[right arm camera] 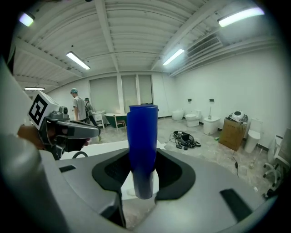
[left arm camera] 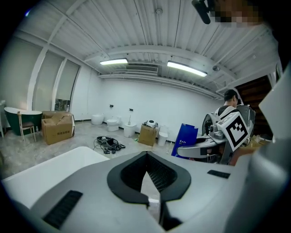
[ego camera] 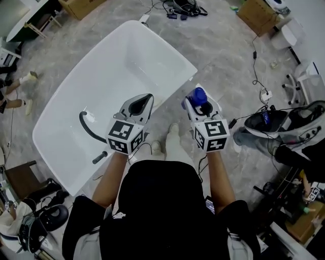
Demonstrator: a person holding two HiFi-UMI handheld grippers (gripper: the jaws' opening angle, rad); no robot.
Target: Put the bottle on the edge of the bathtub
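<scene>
Bottle (right arm camera: 142, 145) stands upright, clamped in right claw (right arm camera: 142, 182) (left claw (left arm camera: 152, 195) closed, empty).

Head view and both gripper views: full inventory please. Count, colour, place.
tub: 1, white, on the floor ahead of the person
hose: 1, black, inside the tub's near end
bottle: 1, blue, upright between the right gripper's jaws
boxes: 2 in the head view, brown, on the floor beyond the tub
cables: a tangle, black, on the floor past the tub's far end
toilets: several, white, along the far wall
chair: 1, white, at the right edge of the head view
left gripper: 1, grey, over the tub's near rim, jaw tips together, empty
right gripper: 1, grey, right of the tub, closed on the bottle
</scene>
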